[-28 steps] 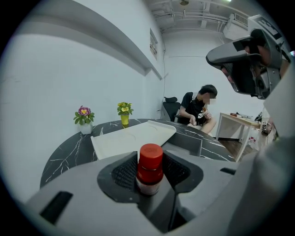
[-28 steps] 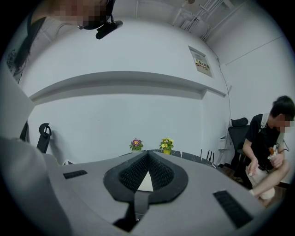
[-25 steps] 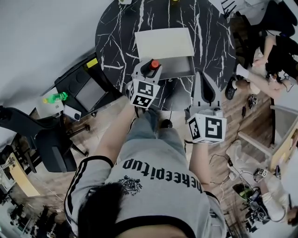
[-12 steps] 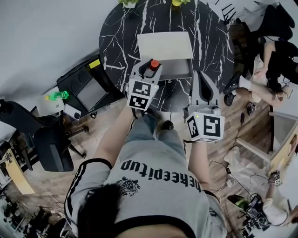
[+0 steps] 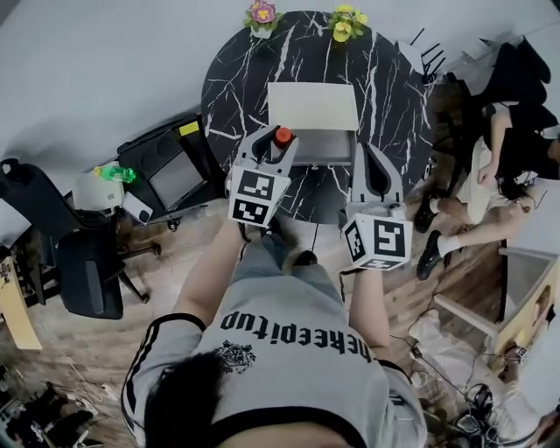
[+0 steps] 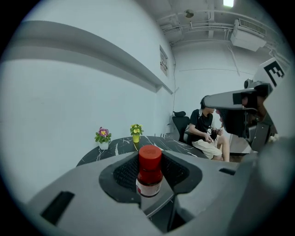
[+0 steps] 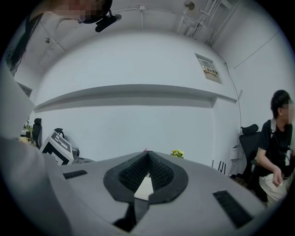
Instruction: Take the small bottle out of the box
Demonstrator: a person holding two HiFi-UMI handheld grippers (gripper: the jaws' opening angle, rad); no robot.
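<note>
While the left gripper (image 6: 150, 166) is clamped on the small bottle (image 6: 149, 182), held just beside the box (image 5: 312, 107) above the tabletop (image 5: 236, 87), a tilt or loosened squeeze could let the smooth bottle slip and drop. The right gripper (image 7: 146, 159) is closed and empty. The bottle's label is unreadable; the shirt (image 5: 297, 359) print reads roughly "hekeepitup".

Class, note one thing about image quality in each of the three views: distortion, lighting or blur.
Head view: wide-angle, scene bows toward the edges. Left gripper view: fisheye, black corners, ceiling lamp glares, bottle sharp. Right gripper view: fisheye, mosaic patches over faces.
</note>
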